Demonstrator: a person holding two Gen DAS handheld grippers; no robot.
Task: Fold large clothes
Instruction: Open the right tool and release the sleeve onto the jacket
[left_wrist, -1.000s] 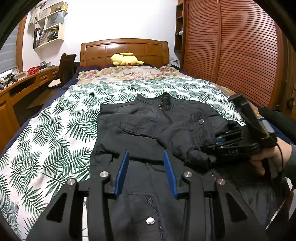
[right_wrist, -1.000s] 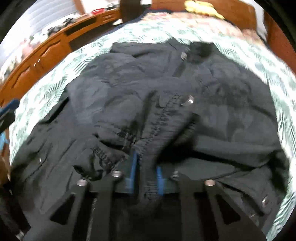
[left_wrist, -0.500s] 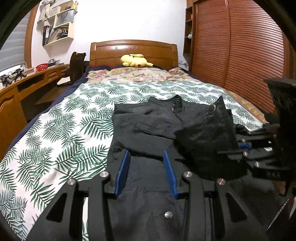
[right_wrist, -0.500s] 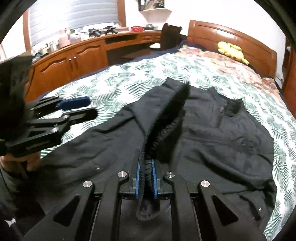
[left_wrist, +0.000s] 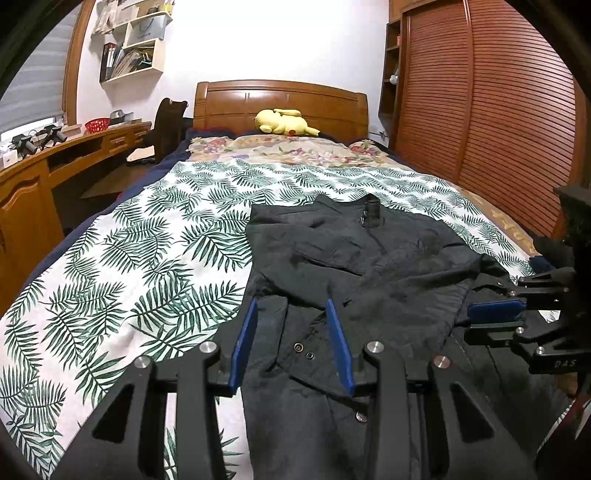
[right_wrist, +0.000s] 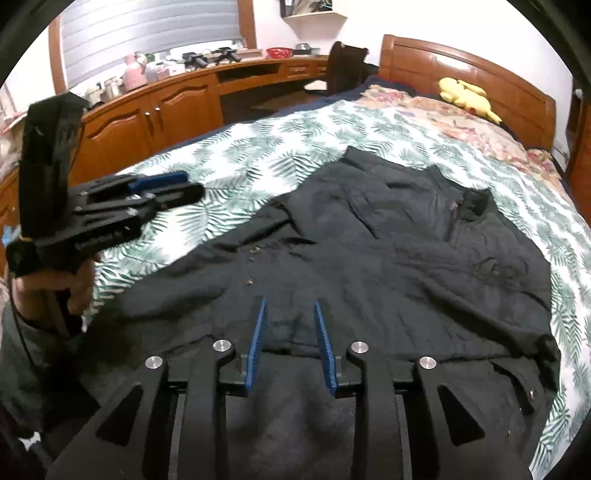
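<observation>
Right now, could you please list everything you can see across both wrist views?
jacket: one, black, spread on the bed, collar toward the headboard
bedspread: one, white with green leaves, under the jacket
plush toy: one, yellow, by the headboard
desk: one, brown wood, beside the bed, cluttered with small items
red basket: one, on the desk
wall shelf: one, white, holding books
wardrobe: one, brown slatted doors, opposite side from the desk
left hand-held gripper: black with blue pads, open, over the jacket hem
right hand-held gripper: same, jaws just opened, nothing between them
hand: one, holding the left hand-held gripper
</observation>
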